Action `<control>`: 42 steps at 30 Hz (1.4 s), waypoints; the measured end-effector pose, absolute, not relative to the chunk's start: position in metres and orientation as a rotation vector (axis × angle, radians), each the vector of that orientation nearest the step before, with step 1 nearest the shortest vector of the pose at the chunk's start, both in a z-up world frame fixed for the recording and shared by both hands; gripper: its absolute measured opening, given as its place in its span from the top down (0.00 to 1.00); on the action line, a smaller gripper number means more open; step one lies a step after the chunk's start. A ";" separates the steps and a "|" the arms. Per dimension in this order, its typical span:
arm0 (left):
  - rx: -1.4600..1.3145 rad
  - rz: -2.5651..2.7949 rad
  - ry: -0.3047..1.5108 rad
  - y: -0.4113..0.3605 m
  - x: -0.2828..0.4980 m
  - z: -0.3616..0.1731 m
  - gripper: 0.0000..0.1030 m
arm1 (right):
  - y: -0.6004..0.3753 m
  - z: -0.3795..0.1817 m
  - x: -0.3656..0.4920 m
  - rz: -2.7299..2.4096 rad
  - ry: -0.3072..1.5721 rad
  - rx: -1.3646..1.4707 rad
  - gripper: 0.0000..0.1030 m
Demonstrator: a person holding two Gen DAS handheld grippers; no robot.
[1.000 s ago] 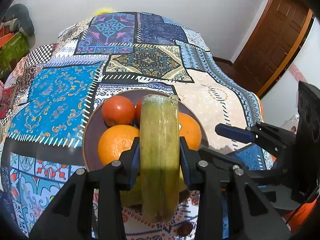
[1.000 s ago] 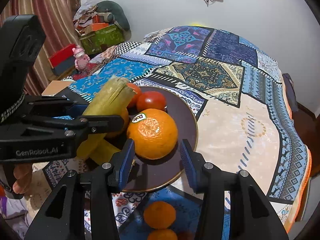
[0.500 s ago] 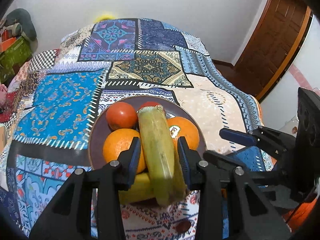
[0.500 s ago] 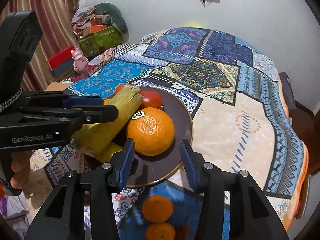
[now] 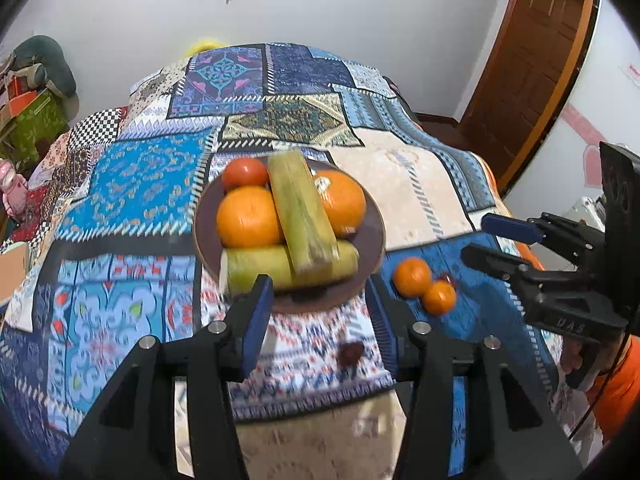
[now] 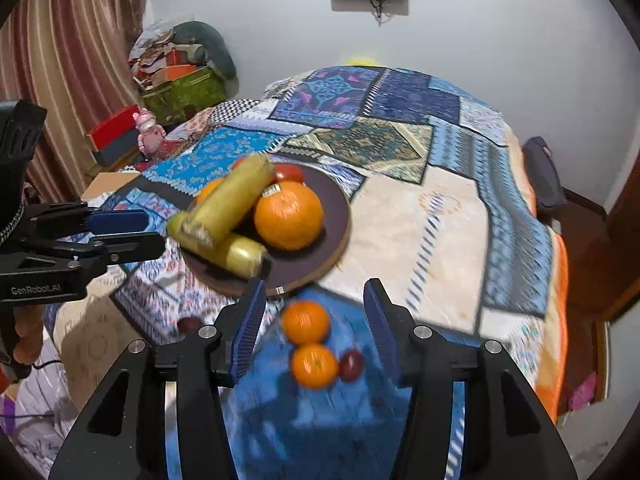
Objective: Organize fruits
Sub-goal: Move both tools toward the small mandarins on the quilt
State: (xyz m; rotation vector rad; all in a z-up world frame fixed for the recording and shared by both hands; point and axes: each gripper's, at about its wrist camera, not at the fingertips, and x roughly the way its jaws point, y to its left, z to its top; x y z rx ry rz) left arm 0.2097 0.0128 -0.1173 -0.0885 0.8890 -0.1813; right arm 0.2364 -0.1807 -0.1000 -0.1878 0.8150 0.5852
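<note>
A brown plate [image 5: 370,240] [image 6: 332,216] on the patchwork cloth holds two oranges [image 5: 248,216], a tomato [image 5: 245,173] and two yellow-green sugarcane pieces, one [image 5: 302,216] lying across the other [image 5: 260,267]. My left gripper [image 5: 318,312] is open and empty, just short of the plate's near rim. My right gripper [image 6: 316,320] is open and empty above two small oranges [image 6: 306,322] [image 6: 314,364] and a dark red fruit [image 6: 352,365] on the cloth. These also show in the left wrist view [image 5: 412,277].
Another small dark fruit [image 5: 352,354] lies on the cloth in front of the plate. The bed edge drops off on the right toward a wooden door [image 5: 532,64]. Boxes and a pink toy [image 6: 148,128] sit at the left by the curtain.
My left gripper opened, let go of the sugarcane piece onto the plate, and pulled back. My right gripper also drew back and now hovers over the small oranges.
</note>
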 end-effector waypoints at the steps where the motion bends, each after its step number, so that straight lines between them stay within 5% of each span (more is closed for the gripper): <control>1: -0.083 -0.182 0.890 0.011 0.205 -0.119 0.54 | -0.185 -0.102 0.231 0.580 0.817 -0.185 0.54; 19: -0.058 -0.229 0.936 -0.033 0.185 -0.156 0.46 | -0.199 -0.154 0.216 0.595 0.931 -0.061 0.53; 42: -0.073 -0.275 0.978 -0.052 0.212 -0.170 0.46 | -0.193 -0.165 0.233 0.600 0.960 -0.045 0.68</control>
